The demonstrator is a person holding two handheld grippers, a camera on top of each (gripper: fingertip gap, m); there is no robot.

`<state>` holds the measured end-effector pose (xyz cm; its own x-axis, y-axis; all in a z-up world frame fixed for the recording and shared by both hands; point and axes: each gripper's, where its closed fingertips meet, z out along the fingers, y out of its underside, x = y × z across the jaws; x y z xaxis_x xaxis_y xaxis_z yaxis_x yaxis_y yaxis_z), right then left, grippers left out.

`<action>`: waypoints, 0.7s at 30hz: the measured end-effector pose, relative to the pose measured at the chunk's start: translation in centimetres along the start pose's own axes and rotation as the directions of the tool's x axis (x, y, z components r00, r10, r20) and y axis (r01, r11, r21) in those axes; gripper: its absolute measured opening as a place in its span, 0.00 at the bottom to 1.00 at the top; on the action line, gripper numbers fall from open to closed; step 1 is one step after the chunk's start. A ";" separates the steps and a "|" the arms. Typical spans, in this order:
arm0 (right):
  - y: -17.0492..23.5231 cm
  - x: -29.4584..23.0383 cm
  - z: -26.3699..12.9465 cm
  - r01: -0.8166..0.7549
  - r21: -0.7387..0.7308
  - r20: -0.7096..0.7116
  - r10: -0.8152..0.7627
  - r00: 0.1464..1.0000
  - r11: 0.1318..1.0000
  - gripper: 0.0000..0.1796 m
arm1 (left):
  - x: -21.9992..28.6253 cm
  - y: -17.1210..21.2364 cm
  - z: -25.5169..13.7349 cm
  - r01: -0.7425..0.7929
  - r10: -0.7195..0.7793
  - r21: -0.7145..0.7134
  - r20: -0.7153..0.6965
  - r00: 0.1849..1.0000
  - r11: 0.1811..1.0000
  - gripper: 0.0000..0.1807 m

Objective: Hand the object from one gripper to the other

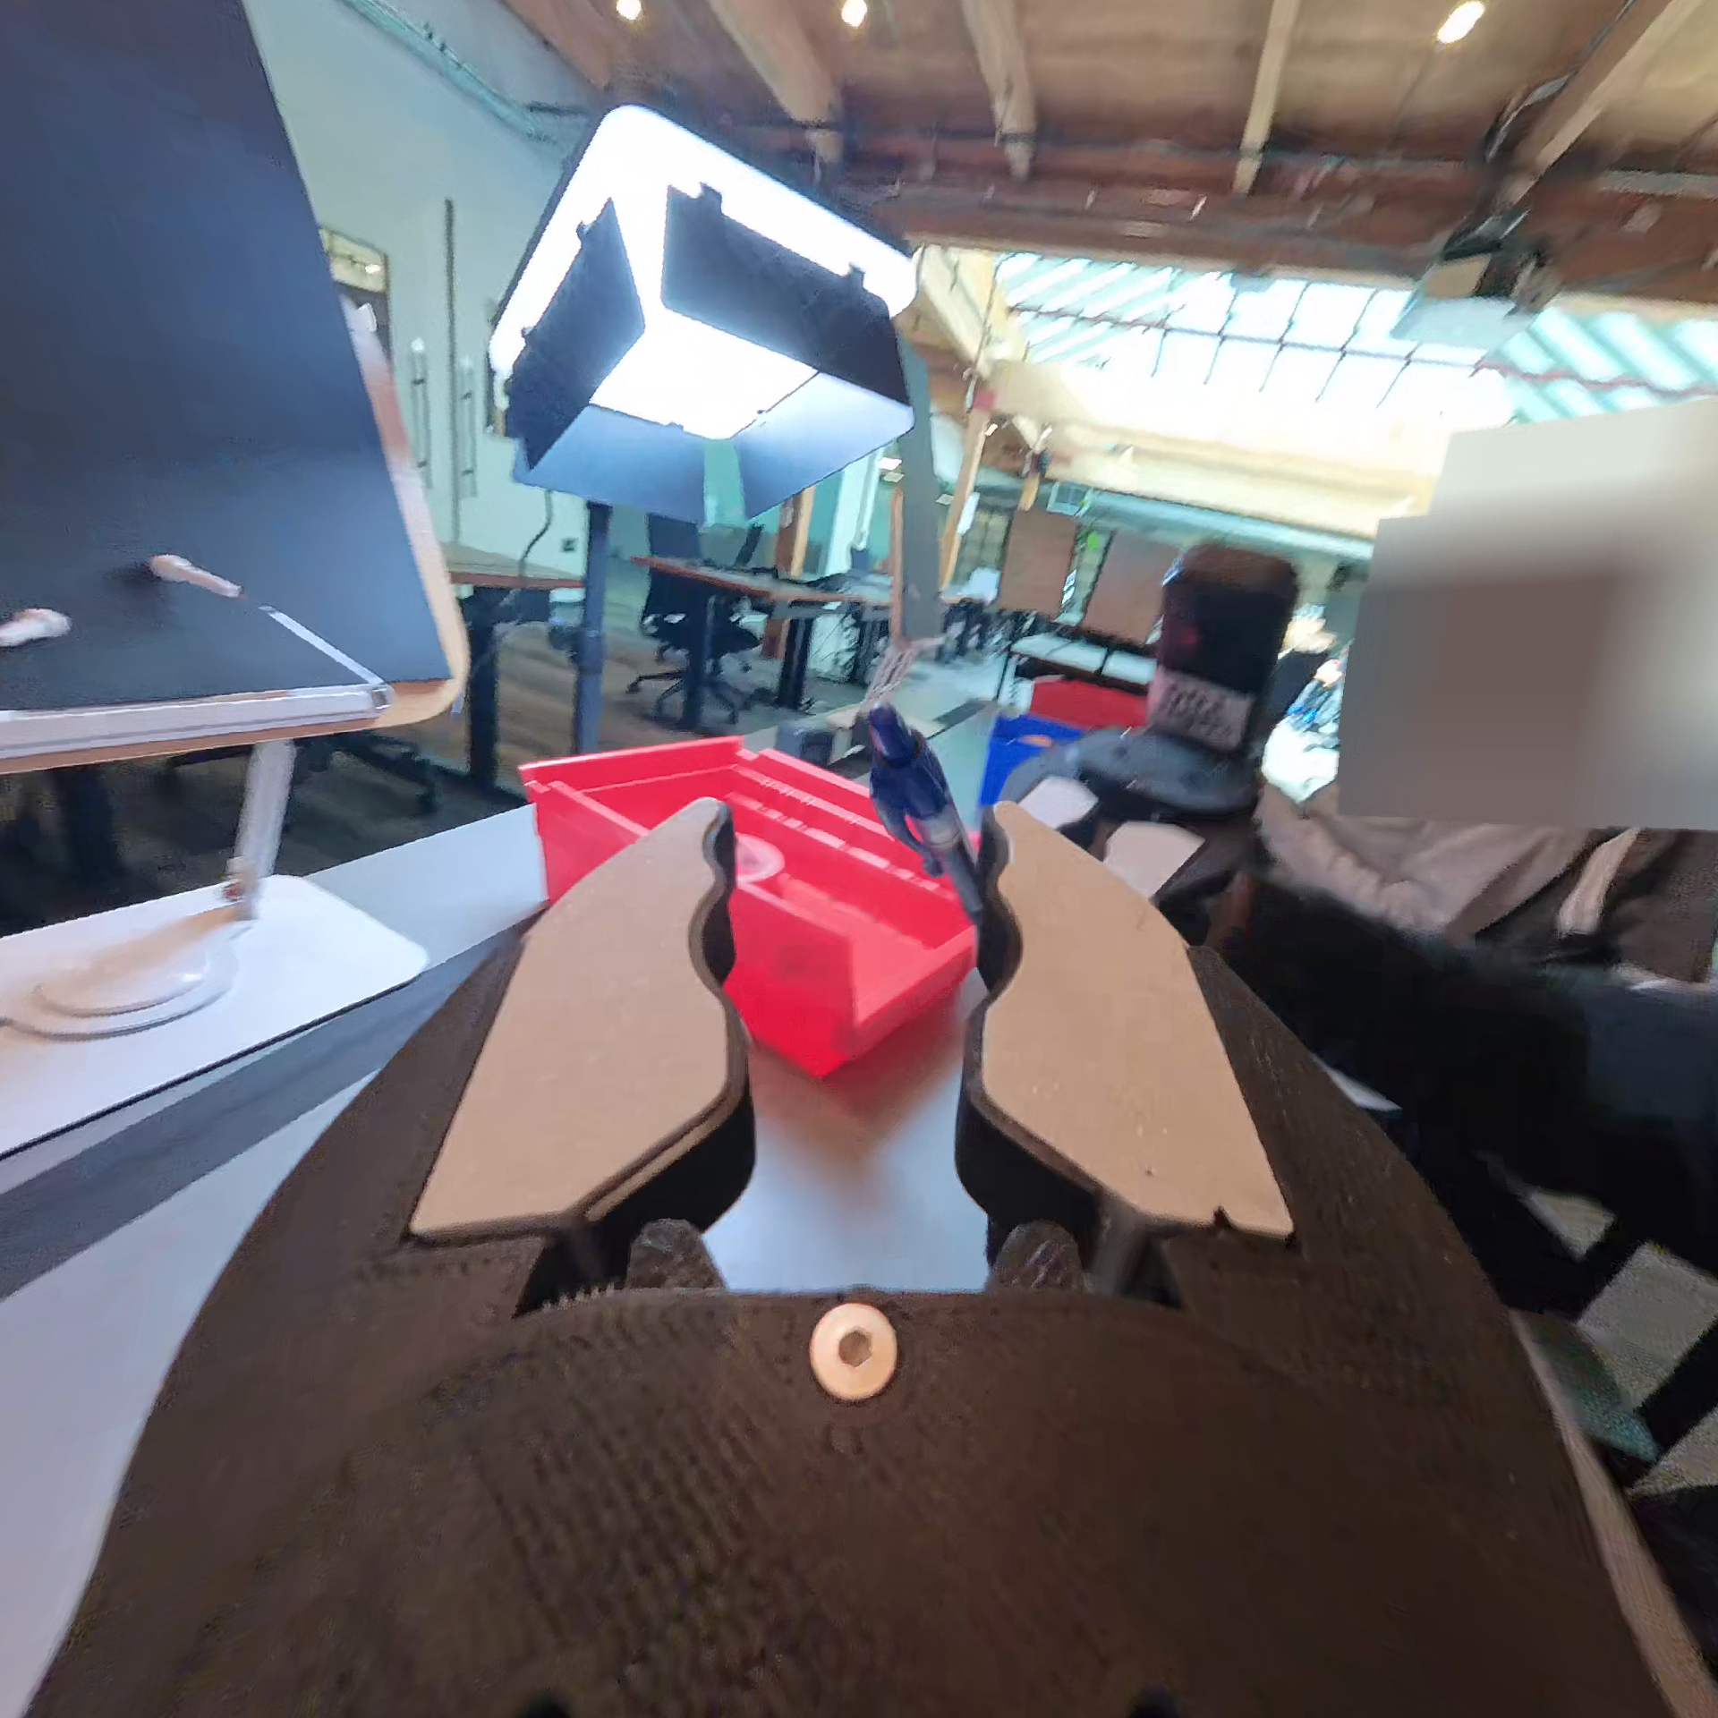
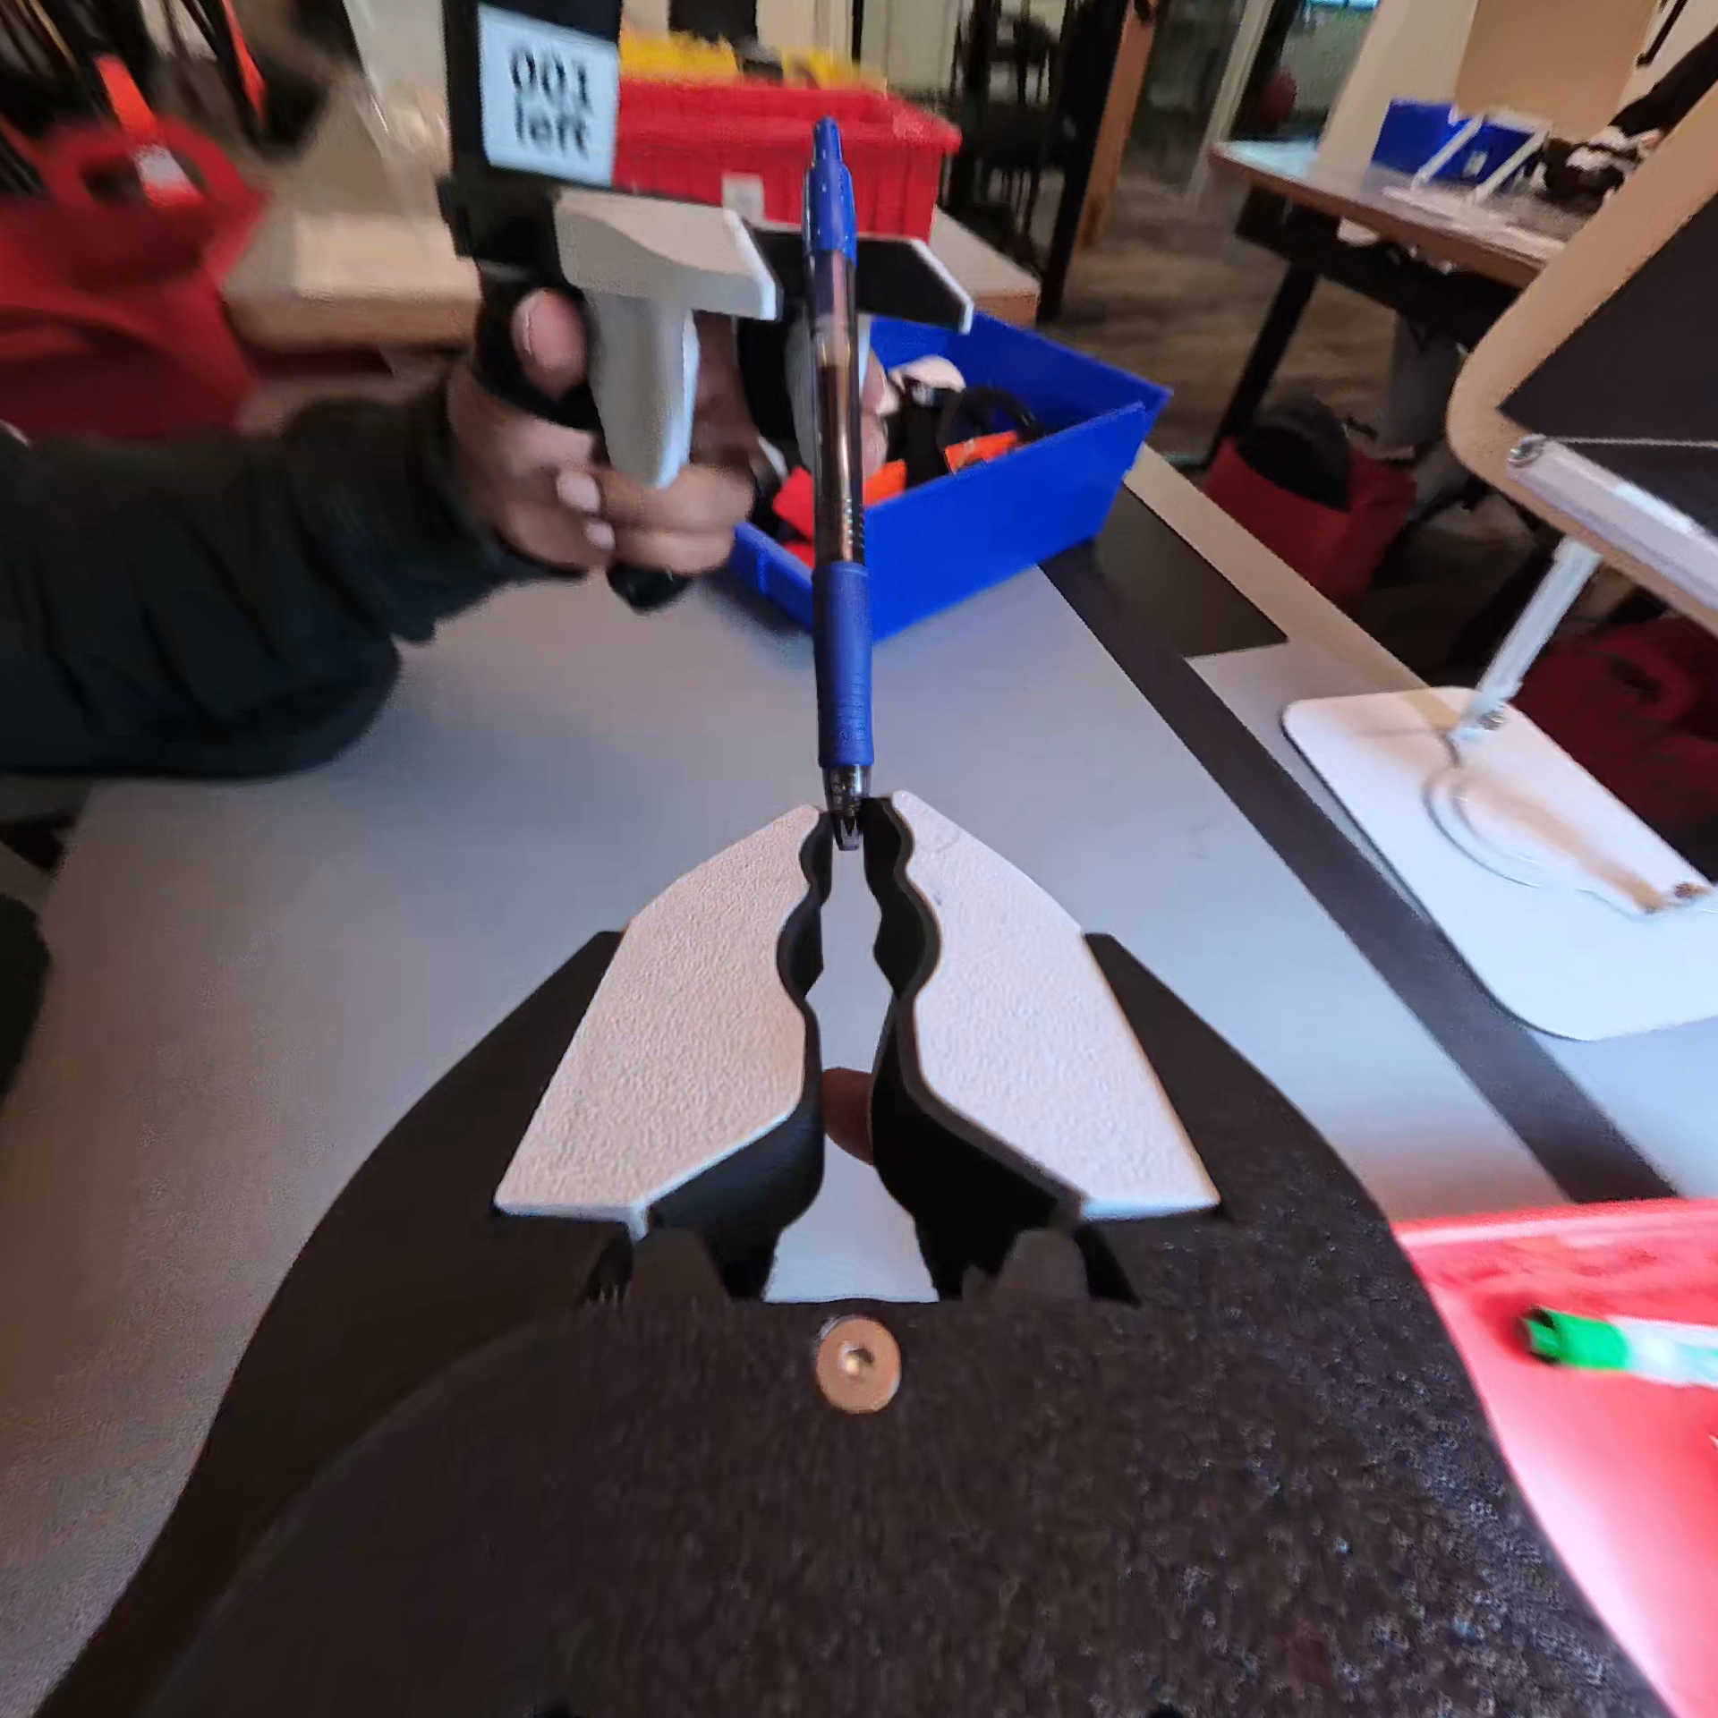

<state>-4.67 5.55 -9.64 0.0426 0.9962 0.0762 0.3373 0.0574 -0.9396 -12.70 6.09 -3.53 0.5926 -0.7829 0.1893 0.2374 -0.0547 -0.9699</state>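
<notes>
Pen (image 2: pixel 841 446) clamped by tip in right tool (image 2: pixel 856 811); left tool (image 1: pixel 853 841) apart; blue bin (image 2: pixel 1013 521) behind

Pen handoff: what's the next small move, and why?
Probably close the left claw on the pen. The right claw pinches only the pen's tip, and the upper barrel sits between the left claw's open fingers, near one finger, not yet gripped. The right should release only after that.

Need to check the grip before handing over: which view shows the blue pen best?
The right wrist view: the whole blue pen stands upright, its tip pinched by the right gripper. The left wrist view shows only its upper part, blurred, beside the open left gripper.
</notes>
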 end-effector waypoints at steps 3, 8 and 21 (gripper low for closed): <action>0.2 1.5 -1.4 0.088 -0.158 -0.029 -0.094 0.995 0.984 0.04 | -1.4 0.6 -0.8 -0.052 0.056 -0.094 0.043 0.997 0.994 0.32; 1.0 3.6 -2.6 0.180 -0.381 -0.051 -0.215 0.975 0.907 0.04 | -2.3 2.2 -1.0 -0.242 0.280 -0.279 0.105 0.954 0.929 0.32; 3.4 8.3 -4.2 0.435 -0.812 0.058 -0.687 0.724 0.390 0.04 | -1.2 11.3 0.7 -0.386 0.552 -0.714 0.000 0.834 0.584 0.26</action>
<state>0.73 13.72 -10.78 -0.2553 0.6860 0.6813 0.9133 0.4023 -0.0628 -10.17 6.81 -14.64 0.6254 -0.6831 -0.3772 -0.6394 -0.1717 -0.7494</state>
